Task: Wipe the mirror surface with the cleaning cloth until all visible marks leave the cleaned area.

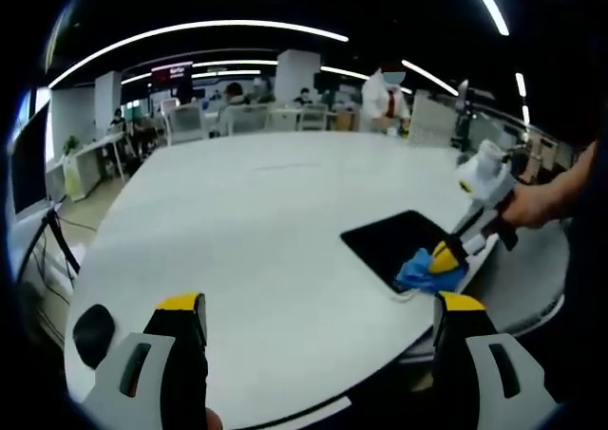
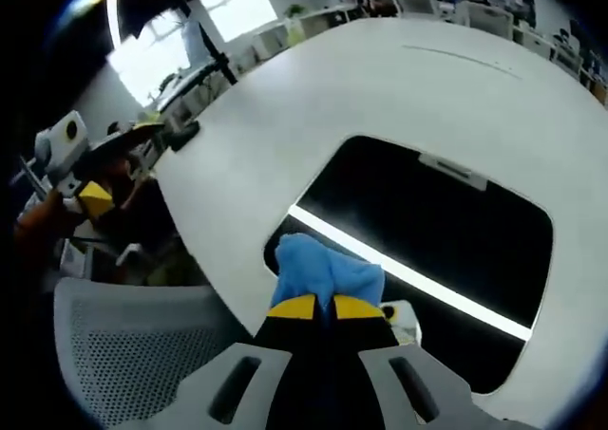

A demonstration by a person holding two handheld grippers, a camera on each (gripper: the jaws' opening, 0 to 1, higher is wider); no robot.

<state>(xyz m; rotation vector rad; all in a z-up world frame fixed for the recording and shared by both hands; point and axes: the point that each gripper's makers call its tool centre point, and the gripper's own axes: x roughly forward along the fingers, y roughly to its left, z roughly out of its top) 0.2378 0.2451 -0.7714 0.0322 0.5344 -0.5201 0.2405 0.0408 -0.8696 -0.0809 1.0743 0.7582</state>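
Observation:
A dark rectangular mirror [image 1: 399, 242] [image 2: 437, 231] lies flat on the white table [image 1: 256, 221] [image 2: 313, 98], reflecting a bright ceiling light strip. My right gripper [image 2: 325, 307] [image 1: 446, 256] is shut on a blue cleaning cloth [image 2: 323, 269] [image 1: 426, 272], which presses on the mirror's near corner. A hand holds that gripper at the right of the left gripper view. My left gripper [image 1: 318, 311] hovers open above the table's near edge, well left of the mirror, with nothing between its yellow-tipped jaws.
A grey mesh chair back [image 2: 133, 354] stands below the table edge. A small white item [image 2: 404, 321] lies beside the cloth. A dark round object [image 1: 93, 333] sits at the table's near left edge. Desks, chairs and people fill the office behind.

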